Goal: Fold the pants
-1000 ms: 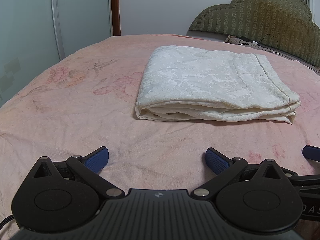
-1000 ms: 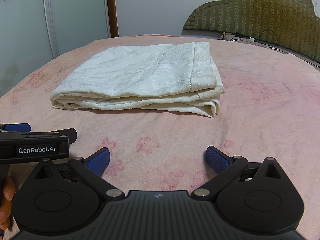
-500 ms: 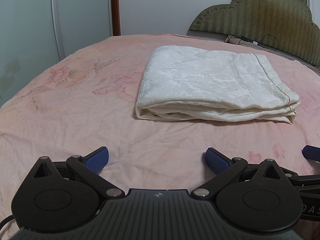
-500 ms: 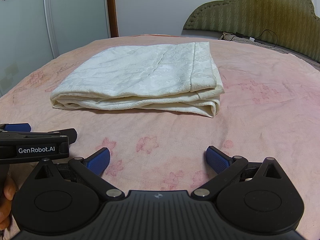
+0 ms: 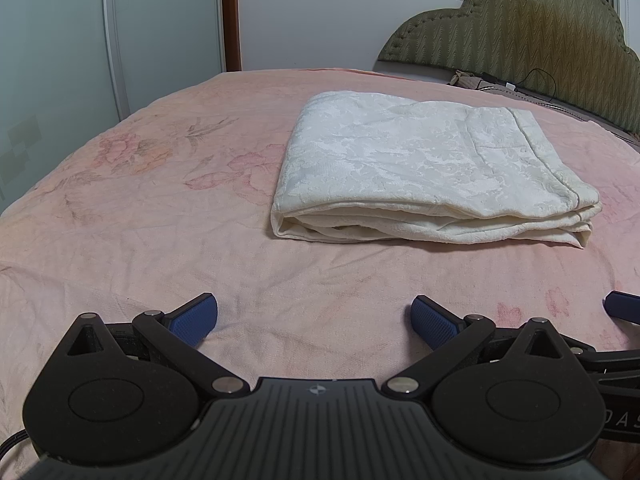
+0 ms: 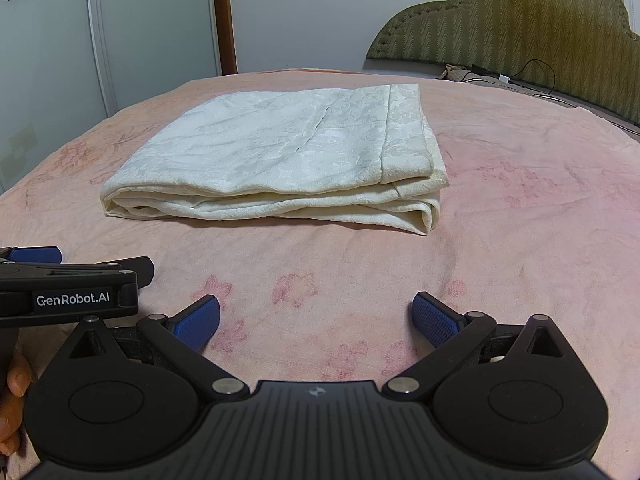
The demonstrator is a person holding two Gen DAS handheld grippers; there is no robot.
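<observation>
The folding looks finished: the left gripper and right gripper both hover with fingers spread wide and empty, well short of the pants, so the next move is probably only a check or tidy. The pants lie at 12 to 1 o'clock on the bed, a cream, layered rectangle with stacked edges facing the grippers.

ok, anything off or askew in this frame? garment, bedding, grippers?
Nothing stands out. The cream pants lie folded in a flat stack on the pink bedspread, layers roughly aligned at the near edge. Both the left hand-held gripper and right hand-held gripper are open and empty, short of the pants.
</observation>
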